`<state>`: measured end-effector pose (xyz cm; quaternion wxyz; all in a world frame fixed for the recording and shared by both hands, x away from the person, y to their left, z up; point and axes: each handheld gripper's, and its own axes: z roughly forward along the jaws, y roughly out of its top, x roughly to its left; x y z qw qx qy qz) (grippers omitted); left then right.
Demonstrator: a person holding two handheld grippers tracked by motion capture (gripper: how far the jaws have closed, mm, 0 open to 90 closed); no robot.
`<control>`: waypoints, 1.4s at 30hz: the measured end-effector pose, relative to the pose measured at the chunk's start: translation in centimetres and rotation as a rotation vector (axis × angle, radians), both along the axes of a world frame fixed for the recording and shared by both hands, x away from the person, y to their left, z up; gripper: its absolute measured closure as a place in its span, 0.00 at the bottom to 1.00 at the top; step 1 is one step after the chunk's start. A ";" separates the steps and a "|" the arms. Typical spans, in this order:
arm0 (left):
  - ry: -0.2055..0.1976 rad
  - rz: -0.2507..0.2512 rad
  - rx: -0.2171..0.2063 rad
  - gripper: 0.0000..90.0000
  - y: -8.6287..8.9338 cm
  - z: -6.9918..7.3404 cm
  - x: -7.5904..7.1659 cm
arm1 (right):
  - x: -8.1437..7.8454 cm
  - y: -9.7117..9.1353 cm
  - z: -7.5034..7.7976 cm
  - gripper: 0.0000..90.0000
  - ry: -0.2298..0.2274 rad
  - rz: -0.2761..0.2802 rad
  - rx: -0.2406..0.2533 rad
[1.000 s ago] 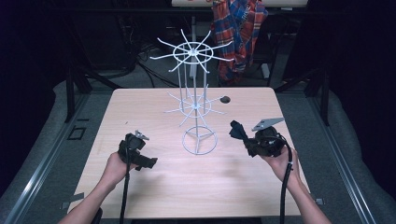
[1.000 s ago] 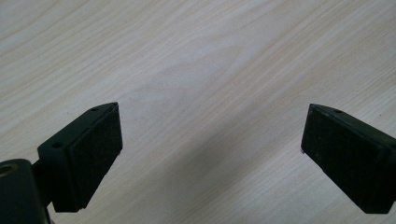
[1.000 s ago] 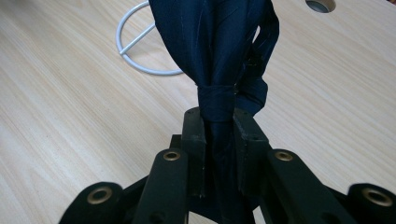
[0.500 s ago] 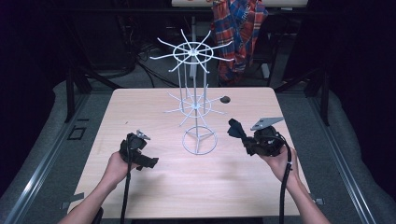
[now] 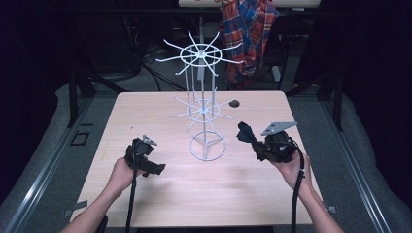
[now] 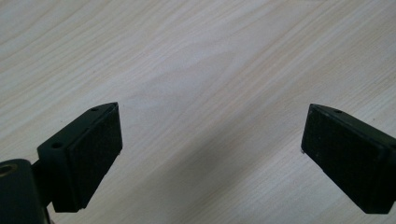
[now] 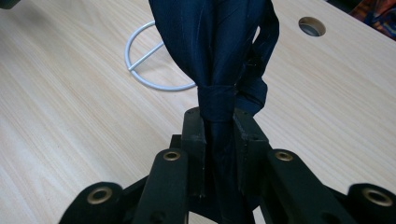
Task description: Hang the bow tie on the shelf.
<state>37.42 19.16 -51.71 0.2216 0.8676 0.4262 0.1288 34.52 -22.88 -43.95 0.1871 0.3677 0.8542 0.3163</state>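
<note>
Gripping a dark navy knotted cloth (image 7: 219, 51), right gripper (image 5: 248, 136) jaws closed.

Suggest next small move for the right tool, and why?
Probably lift the right tool toward the wire rack: it is shut on a dark navy bow-like fabric piece, held above the table beside the rack's base ring, while the left tool is open, holding nothing.

Clearance: one obstacle mid-table, open board around it.
White wire rack (image 5: 203, 114) stands at table centre, ring base (image 5: 207, 147) on the wood, two tiers of spokes spreading left and right above it. Left gripper (image 5: 156, 169) near-left, right gripper (image 5: 244, 132) just right of the base, each apart from it. Near strip of table (image 5: 204, 199) bare between the forearms. Small hole (image 5: 234, 103) far right of the rack.
</note>
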 end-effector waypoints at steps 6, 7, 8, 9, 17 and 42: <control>0.002 0.004 -0.002 0.06 0.2 0.0 -0.1 | -0.2 -0.1 0.6 0.85 -0.021 -0.009 0.012; 0.002 0.005 -0.001 0.06 0.2 0.1 -0.1 | -0.3 -0.1 0.7 0.85 -0.029 -0.010 0.013; 0.001 0.005 -0.004 0.06 0.2 0.1 -0.1 | -0.3 -0.1 0.8 0.85 -0.033 -0.013 0.014; -0.002 0.004 -0.004 0.06 0.1 0.0 -0.1 | -0.3 -0.1 0.9 0.85 -0.039 -0.018 0.021; 0.001 -0.001 -0.002 0.06 0.0 0.1 -0.1 | -0.4 0.4 1.6 0.85 -0.083 -0.007 0.034; -0.001 -0.005 -0.008 0.06 0.0 0.1 -0.1 | -0.3 2.5 2.4 0.85 -0.105 0.033 0.033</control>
